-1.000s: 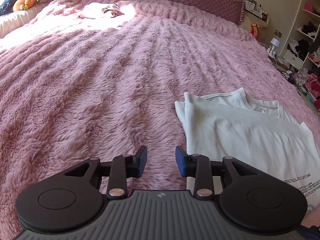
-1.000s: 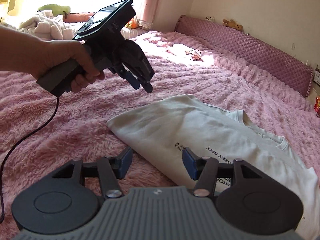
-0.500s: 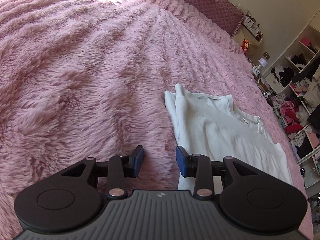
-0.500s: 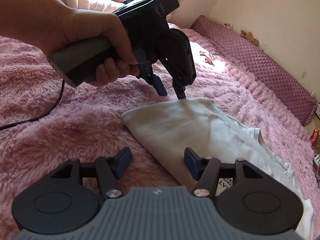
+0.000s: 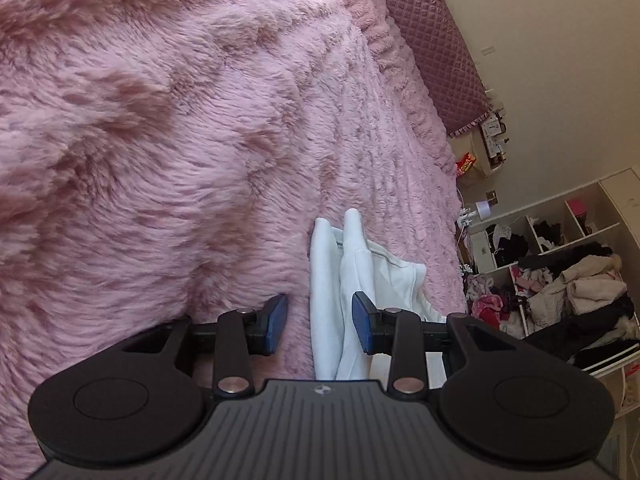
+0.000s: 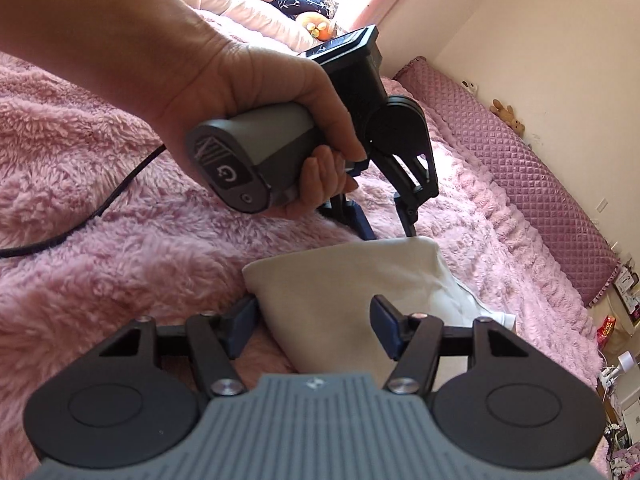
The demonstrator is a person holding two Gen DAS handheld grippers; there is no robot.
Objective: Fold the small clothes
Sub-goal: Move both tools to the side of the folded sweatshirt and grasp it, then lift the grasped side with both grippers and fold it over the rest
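Right gripper (image 6: 314,326) spread, straddling near folded edge of white t-shirt (image 6: 344,292), frame centre. Left gripper (image 5: 319,322) spread over far corner. Fabric light, limp, slides on fuzzy pink blanket (image 5: 160,140); pinch doubled edge at corners.

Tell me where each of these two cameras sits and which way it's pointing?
Left wrist: sits on the left gripper, looking forward and down along its open fingers at the white shirt's folded edge on the pink blanket, with cluttered shelves at the right; only its own fingers show.
Right wrist: sits on the right gripper, fingers open, facing across the shirt toward the quilted headboard; the person's left hand holding the left gripper shows.
Shared: shirt, blanket, headboard.
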